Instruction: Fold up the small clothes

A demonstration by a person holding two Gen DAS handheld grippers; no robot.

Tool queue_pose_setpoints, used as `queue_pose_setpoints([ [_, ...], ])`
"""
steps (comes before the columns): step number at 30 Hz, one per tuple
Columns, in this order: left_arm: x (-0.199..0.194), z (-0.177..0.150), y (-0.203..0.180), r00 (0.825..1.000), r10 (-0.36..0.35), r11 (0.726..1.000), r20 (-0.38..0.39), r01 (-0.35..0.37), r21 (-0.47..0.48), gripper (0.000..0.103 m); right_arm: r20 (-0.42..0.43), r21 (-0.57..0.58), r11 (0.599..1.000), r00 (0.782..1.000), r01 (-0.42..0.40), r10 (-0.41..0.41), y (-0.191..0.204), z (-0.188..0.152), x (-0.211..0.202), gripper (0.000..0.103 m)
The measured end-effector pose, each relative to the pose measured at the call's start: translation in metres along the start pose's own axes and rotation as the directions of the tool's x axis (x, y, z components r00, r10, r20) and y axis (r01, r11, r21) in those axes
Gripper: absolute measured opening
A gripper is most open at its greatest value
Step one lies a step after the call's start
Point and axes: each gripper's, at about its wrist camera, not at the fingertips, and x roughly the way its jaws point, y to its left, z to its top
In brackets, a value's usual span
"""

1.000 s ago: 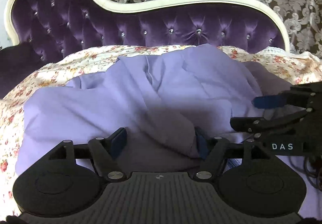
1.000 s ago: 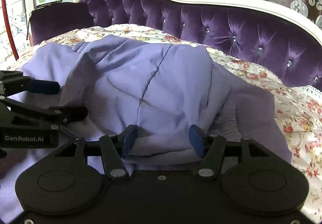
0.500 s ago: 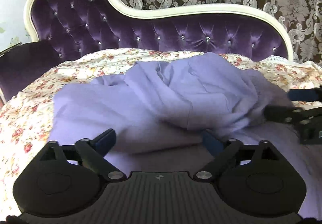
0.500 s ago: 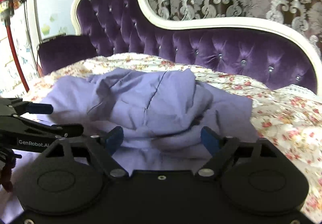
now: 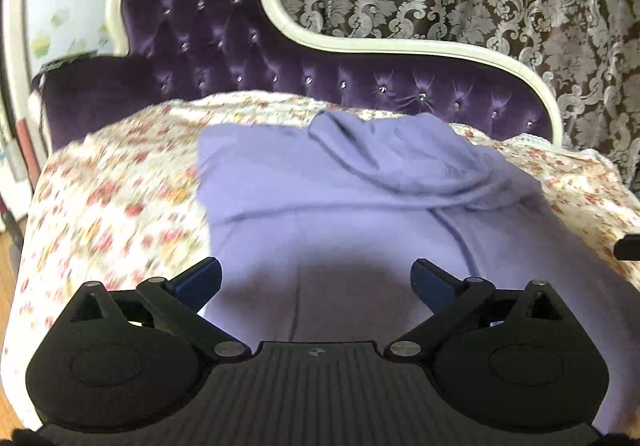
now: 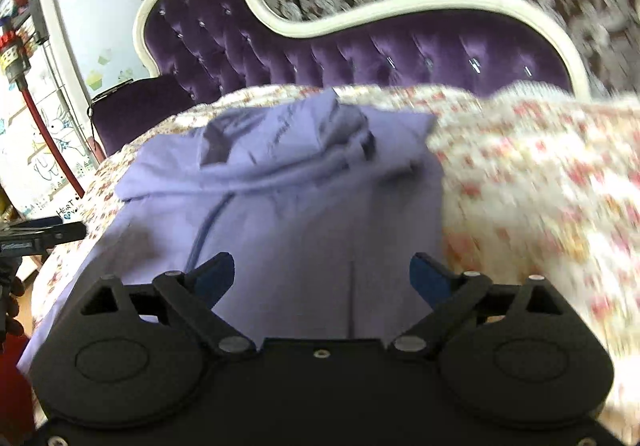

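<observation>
A lilac garment (image 5: 360, 213) lies on a floral bedspread (image 5: 112, 197), its far part folded toward the near side. The left gripper (image 5: 316, 282) and right gripper (image 6: 322, 274) hover above, jaws just spread, holding nothing. More folds likely remain.

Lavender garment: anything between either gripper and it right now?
Nothing visible. The lavender garment lies bare on the floral cover, right ahead of the left gripper and right gripper; both just opened, nothing between their jaws.

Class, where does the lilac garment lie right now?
In both wrist views the lilac garment lies spread on the floral cover, in front of the purple tufted backrest, its bunched part nearest the backrest.
</observation>
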Motion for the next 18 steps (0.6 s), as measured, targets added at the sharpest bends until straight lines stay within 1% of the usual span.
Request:
queue_pose_setpoints([
  [4,-0.022,-0.025,0.022,0.999,-0.012,0.999,-0.037,0.01,-0.048,0.102,-0.034,0.046,0.999,0.999,-0.002,0.004,-0.014,-0.022,-0.02,0.095],
  [9,-0.038,-0.052,0.038,0.995,-0.027,0.995,-0.098,0.017,-0.093,0.102,-0.054,0.073,0.997,0.998,-0.015,0.019,-0.023,-0.044,-0.039,0.095],
  [14,-0.041,-0.075,0.043,0.987,-0.055,0.992,-0.153,0.037,-0.118,0.102,-0.057,0.053,0.998,0.998,-0.028,0.031,-0.022,-0.059,-0.052,0.095],
  [18,-0.032,-0.089,0.044,0.977,-0.086,0.987,-0.197,0.056,-0.152,0.102,-0.063,0.037,0.999,0.997,-0.038,0.04,-0.019,-0.063,-0.052,0.096],
])
